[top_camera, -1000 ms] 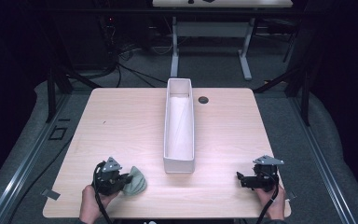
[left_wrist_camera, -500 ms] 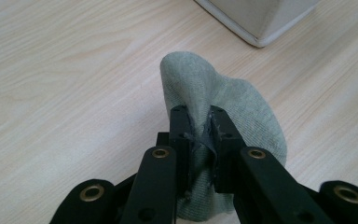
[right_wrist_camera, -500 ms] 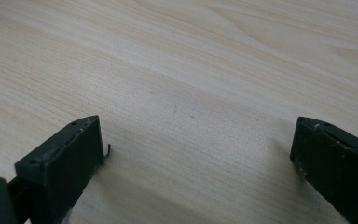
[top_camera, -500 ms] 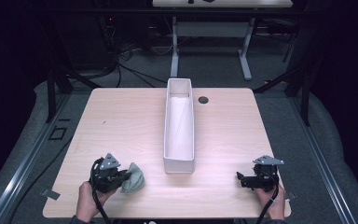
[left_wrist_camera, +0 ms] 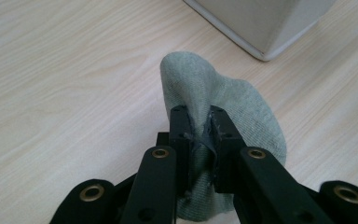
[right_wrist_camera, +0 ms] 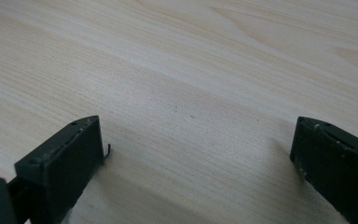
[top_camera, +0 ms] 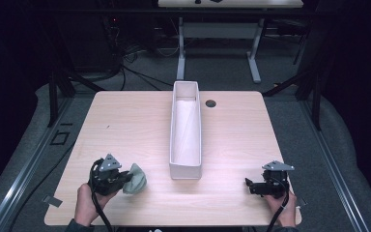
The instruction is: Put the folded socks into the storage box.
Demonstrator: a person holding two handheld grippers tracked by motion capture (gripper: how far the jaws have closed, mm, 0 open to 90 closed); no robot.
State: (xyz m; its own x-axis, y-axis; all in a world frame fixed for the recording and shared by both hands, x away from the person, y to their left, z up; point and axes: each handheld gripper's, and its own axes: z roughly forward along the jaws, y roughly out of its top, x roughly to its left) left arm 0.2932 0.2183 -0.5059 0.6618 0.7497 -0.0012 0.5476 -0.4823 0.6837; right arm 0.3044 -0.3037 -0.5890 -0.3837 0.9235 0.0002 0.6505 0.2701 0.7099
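One grey-green sock (left_wrist_camera: 223, 112) is pinched in the left gripper (left_wrist_camera: 198, 122) near the front left of the table (top_camera: 125, 125), just left of the white bin (top_camera: 185, 166). Right gripper (right_wrist_camera: 196, 154) idles, jaws wide apart (nothing between). Judgement: lift clear of the bin's rim before crossing, keeping the pinch firm.

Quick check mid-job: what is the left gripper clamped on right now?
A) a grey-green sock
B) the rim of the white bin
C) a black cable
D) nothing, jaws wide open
A: in the left gripper view the left gripper pinches a fold of the grey-green sock, short of the white bin.
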